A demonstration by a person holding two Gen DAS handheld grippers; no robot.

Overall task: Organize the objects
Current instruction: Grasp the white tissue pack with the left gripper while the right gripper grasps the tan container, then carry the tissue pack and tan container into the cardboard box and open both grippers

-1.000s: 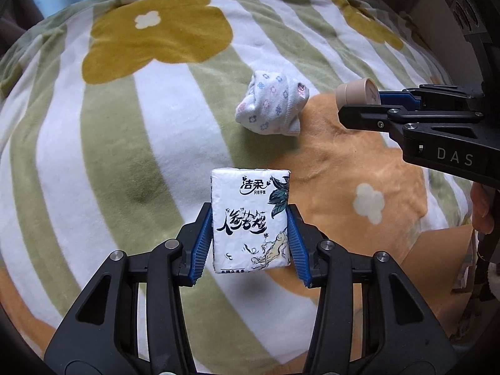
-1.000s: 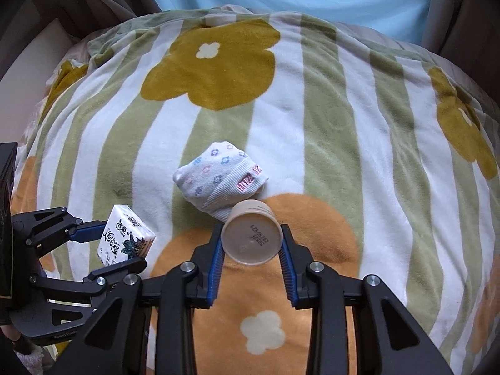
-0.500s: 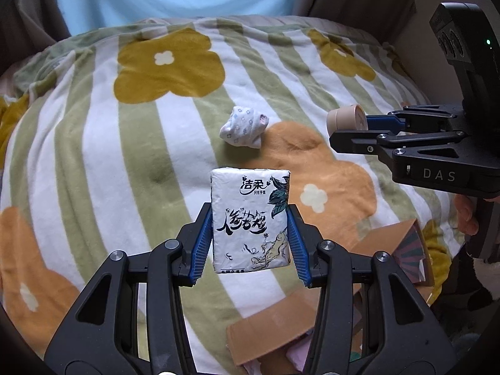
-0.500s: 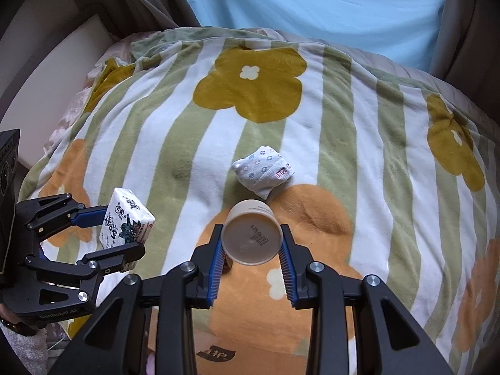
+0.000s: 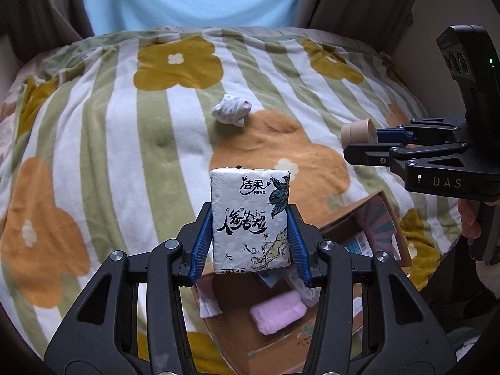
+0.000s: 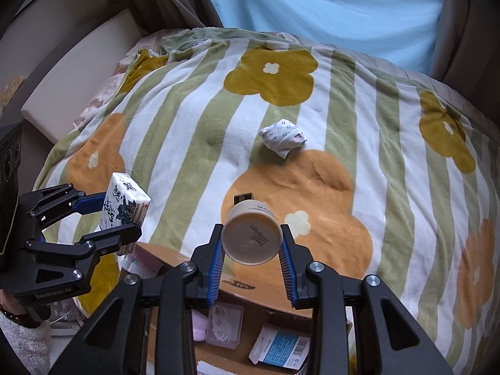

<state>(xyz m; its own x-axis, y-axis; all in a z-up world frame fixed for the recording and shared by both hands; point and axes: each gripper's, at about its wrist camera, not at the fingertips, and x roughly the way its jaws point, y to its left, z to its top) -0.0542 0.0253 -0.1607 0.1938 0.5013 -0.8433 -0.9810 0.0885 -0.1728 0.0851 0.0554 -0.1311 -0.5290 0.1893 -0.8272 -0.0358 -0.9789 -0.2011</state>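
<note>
My left gripper [image 5: 250, 240] is shut on a white tissue pack [image 5: 250, 222] with black lettering, held upright in the air above a cardboard box [image 5: 368, 209]. The pack also shows in the right wrist view [image 6: 125, 206]. My right gripper [image 6: 251, 259] is shut on a beige round jar [image 6: 251, 237], bottom toward the camera, above the box edge [image 6: 162, 251]. The jar shows at the right in the left wrist view [image 5: 357, 131]. A rolled white patterned sock [image 5: 231, 111] lies on the striped flower blanket [image 5: 125, 125], farther off; it shows in the right wrist view too [image 6: 282, 137].
The box holds a pink roll [image 5: 276, 311], a blue-labelled packet [image 6: 278, 348] and a clear plastic case [image 6: 223, 325]. A blue curtain [image 6: 328, 6] hangs behind the bed. A white panel [image 6: 78, 65] stands to the left.
Both grippers have pulled back and up from the blanket with their loads. The sock looks smaller and farther off, and the cardboard box has come into view below.
</note>
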